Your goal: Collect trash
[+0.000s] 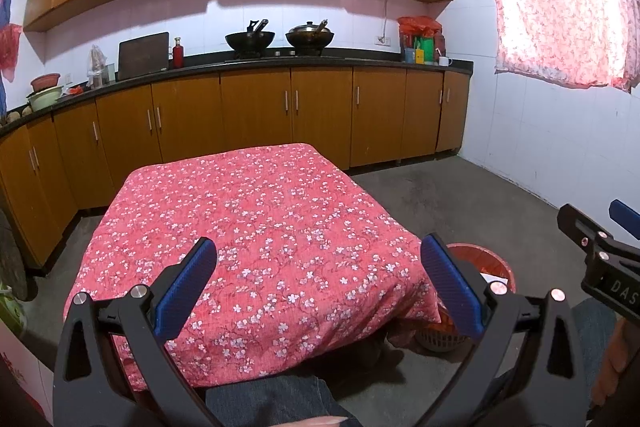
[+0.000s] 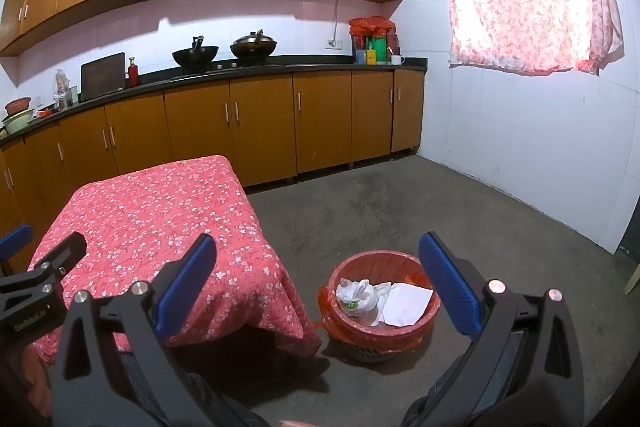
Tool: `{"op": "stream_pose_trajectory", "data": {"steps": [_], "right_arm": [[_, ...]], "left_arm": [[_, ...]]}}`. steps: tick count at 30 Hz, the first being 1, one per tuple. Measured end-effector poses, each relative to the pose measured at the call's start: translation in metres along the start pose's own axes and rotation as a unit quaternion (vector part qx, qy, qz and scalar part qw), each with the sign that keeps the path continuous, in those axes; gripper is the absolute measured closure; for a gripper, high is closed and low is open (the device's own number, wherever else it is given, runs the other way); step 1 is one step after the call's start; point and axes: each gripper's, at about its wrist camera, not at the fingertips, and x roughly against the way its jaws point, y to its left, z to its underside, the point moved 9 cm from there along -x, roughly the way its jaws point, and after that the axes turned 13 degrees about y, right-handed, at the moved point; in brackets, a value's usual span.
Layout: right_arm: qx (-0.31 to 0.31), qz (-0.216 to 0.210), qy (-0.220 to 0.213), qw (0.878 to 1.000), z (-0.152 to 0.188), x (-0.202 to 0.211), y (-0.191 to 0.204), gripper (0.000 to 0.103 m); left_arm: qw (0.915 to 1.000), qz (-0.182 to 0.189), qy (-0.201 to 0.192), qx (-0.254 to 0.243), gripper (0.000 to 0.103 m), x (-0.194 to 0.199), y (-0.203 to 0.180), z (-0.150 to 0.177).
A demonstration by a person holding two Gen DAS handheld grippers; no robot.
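Both tongs are hanging spread and holding nothing: the left tongs (image 1: pixel 318 285) over the near edge of the desk (image 1: pixel 256 211), the right tongs (image 2: pixel 316 285) past its near right corner. The trash is lying in the bin (image 2: pixel 382 307) on the floor by that corner: a crumpled bag (image 2: pixel 356 297) and paper (image 2: pixel 406 305). Both look light, soft and crushable; pinching a raised fold of the bag or the paper's free edge should be working best.
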Motion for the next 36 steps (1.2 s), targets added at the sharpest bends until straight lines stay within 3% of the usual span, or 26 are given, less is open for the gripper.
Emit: {"op": "stream_pose_trajectory", "data": {"steps": [36], "right_arm": [[-0.003, 0.0, 0.002, 1.0, 0.0024, -0.0031, -0.0026, 0.004]], "left_arm": [[1.0, 0.001, 0.002, 0.001, 0.002, -0.0013, 0.0005, 0.0013]]}}
